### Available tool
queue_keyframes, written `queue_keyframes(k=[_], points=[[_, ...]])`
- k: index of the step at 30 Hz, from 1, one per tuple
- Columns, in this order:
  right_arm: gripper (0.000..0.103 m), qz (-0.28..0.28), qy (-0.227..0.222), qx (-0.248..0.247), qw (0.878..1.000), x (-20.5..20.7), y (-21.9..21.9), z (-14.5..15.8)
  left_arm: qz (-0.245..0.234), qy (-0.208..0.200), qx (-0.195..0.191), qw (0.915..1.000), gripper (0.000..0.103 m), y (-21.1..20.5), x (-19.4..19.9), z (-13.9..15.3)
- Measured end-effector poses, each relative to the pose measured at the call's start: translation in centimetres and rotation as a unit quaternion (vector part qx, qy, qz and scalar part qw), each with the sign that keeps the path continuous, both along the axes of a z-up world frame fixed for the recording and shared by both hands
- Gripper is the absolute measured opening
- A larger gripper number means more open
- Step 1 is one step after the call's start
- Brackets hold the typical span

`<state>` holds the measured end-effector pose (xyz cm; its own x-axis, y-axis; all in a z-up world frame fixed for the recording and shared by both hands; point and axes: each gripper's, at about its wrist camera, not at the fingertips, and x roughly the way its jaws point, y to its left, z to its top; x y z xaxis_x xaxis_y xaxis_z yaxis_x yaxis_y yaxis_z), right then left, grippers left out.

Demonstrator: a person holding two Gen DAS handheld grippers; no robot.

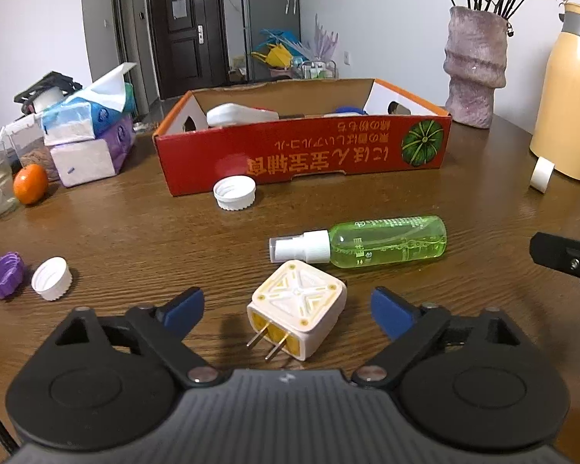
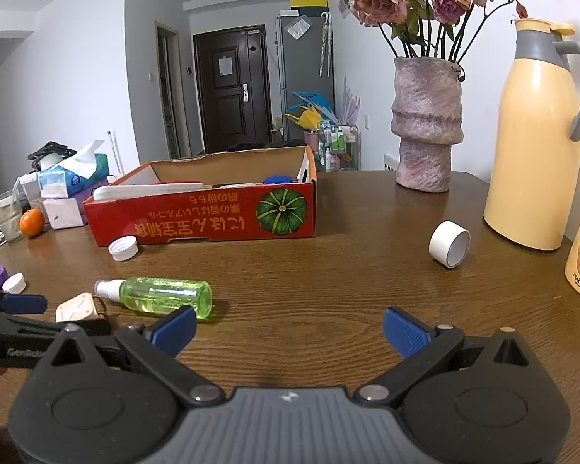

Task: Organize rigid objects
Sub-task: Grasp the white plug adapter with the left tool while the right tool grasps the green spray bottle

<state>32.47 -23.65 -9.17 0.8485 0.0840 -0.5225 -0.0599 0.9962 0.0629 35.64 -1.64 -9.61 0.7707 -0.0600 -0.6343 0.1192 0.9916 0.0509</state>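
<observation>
My left gripper (image 1: 288, 309) has its fingers spread wide around the pink plug adapter (image 1: 297, 309), pads not touching it, prongs pointing at 7 o'clock. A green spray bottle (image 1: 367, 241) lies just past it at 1 o'clock. The red cardboard box (image 1: 301, 150) sits at 12. My right gripper (image 2: 290, 328) is spread wide too, over bare wooden table (image 2: 328, 278).

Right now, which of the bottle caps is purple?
The purple cap at the table's left edge, beside a white cap. The other white cap sits by the red box.
</observation>
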Motion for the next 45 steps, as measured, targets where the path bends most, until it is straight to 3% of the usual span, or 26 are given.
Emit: queue_keyframes(k=[4, 6, 10, 20, 32, 45], points=[[0.103, -0.002, -0.001, 0.000, 1.000, 0.1, 0.1, -0.2, 0.001, 0.002, 0.000, 1.0000, 0.092, 0.1, 0.4, -0.2], [0.103, -0.003, -0.001, -0.002, 1.000, 0.2, 0.2, -0.5, 0.000, 0.003, 0.001, 1.0000, 0.084, 0.1, 0.5, -0.3], [0.103, -0.002, 0.000, -0.006, 1.000, 0.4, 0.4, -0.9, -0.014, 0.018, -0.010, 0.9997, 0.056, 0.2, 0.9, -0.6], [0.103, 0.004, -0.004, -0.016, 1.000, 0.6, 0.9, -1.5, -0.004, 0.021, -0.010, 0.9997, 0.056, 0.6, 0.7, -0.4], [0.103, 0.012, -0.004, -0.015, 1.000, 0.8, 2.2, -1.7, 0.014, -0.008, -0.022, 0.9996, 0.056, 2.0, -0.8, 1.7], [0.103, 0.092, 0.018, -0.079, 0.992, 3.6, 6.9, -2.2, 0.046, -0.021, -0.030, 0.9983, 0.056, 4.8, -1.2, 2.8]])
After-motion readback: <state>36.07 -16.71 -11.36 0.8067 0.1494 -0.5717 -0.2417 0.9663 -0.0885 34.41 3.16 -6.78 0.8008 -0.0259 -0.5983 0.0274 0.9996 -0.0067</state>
